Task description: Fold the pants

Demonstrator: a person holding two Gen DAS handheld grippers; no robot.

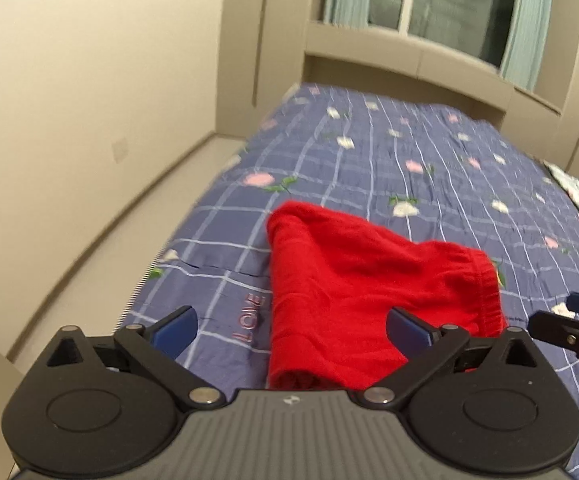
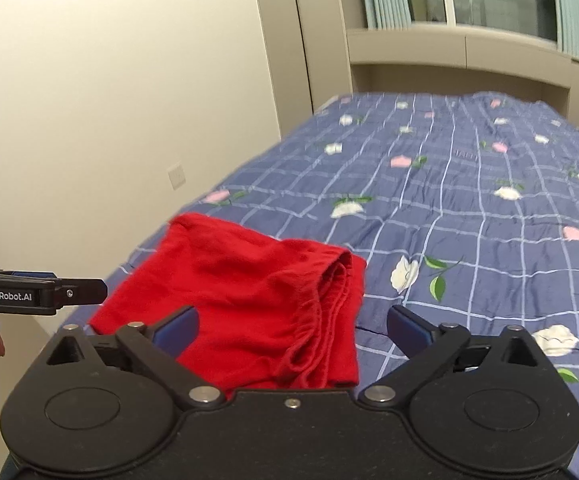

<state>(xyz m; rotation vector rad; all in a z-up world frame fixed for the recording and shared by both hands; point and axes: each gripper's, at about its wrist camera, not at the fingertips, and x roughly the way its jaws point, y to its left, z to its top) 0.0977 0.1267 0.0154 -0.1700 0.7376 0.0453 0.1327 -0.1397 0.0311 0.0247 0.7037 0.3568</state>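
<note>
The red knit pants with a gathered elastic waistband [image 2: 257, 300] lie folded into a compact stack on the blue checked bedspread with a flower print [image 2: 469, 208], near its front left corner and close to the left edge. The waistband layers face the right side of the stack; several edges show there, not fully aligned. The far left corner of the stack stands slightly raised.

The left gripper [image 1: 291, 330] hangs above the near left part of the stack, jaws spread wide, nothing between the blue pads. The right gripper [image 2: 293, 330] hangs above the near right part, over the waistband, jaws likewise spread wide and empty. No pad presses on the fabric in either view.

Probable faults from this state:
- The raised corner may spring open, since soft knit holds no crease.
- A fingertip passing low over the stack may catch the loose waistband layers and drag the top fold off.
- A nudge toward the left could slide the stack off the bedspread edge, given how near it lies.
</note>
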